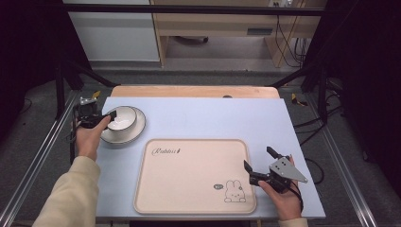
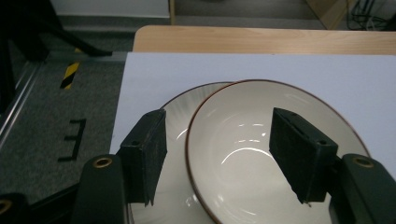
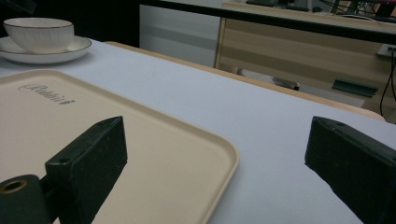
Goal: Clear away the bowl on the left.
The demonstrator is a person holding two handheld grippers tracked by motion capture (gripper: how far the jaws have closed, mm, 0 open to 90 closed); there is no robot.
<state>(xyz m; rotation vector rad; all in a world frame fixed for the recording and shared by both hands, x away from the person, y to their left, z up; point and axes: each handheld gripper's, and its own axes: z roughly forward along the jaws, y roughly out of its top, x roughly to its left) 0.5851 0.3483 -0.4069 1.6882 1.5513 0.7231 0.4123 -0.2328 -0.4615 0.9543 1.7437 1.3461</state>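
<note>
Stock as I see it from my station, counted:

One worktop (image 1: 208, 118), pale blue-grey sheet over a wooden top.

One bowl (image 1: 121, 117), cream with a thin dark rim, standing in one saucer (image 1: 137, 130) of the same ware at the far left of the worktop. In the left gripper view the bowl (image 2: 261, 154) overlaps the saucer (image 2: 180, 135), which shows past its left side.

One tray (image 1: 189, 184), beige, rounded corners, lying flat on the near middle of the worktop; it carries one line of script at its upper left and one rabbit drawing (image 1: 234, 191) at its lower right. Nothing stands on it.

Two grippers, one in each of my hands.

Left gripper (image 1: 109, 118): over the near-left edge of the bowl. Its jaws straddle the bowl's rim, one outside over the saucer, one inside above the bowl's hollow. They stand partly apart and I see no pad pressing the rim, so it grips nothing.

Right gripper (image 1: 257, 163): at the tray's right edge, well apart from the bowl, jaws spread wide and empty; one jaw over the tray, the other over the bare worktop
</note>
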